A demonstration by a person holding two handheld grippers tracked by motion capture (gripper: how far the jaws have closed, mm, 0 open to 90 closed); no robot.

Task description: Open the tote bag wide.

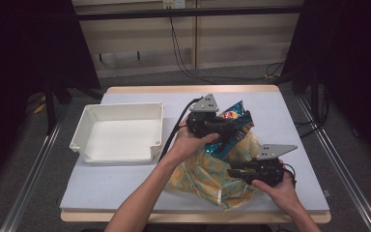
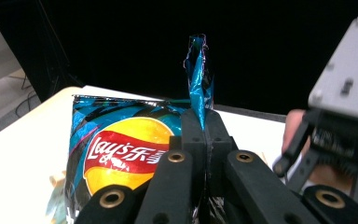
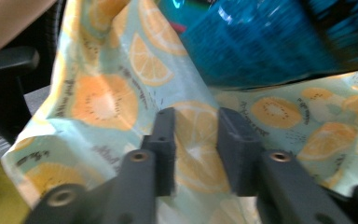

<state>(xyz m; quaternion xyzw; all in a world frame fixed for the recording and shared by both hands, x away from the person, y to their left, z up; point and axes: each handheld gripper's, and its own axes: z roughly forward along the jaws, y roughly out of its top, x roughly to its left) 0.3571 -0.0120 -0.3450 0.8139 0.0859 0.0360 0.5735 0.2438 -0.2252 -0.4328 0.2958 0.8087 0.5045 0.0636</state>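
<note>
From above, I see my left gripper (image 1: 221, 126) holding the chip bag (image 1: 235, 121) over the fruit-print bag (image 1: 207, 176) mid-table, right of the white tray (image 1: 121, 133). My right gripper (image 1: 235, 170) sits at the cloth's near edge.

Along the left jaws, both pads pinch the chip bag's (image 2: 121, 149) top seam.

Along the right jaws, the 2 pads stand apart with cloth (image 3: 121, 84) between them; contact looks unlikely, though the picture is blurred.

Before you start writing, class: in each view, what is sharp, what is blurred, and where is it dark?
High view: table evenly lit, dark curtains at both sides. Left gripper view: crisp packet sharp and brightly lit against black. Right gripper view: fruit-print bag soft, blue packet smeared by blur.
</note>
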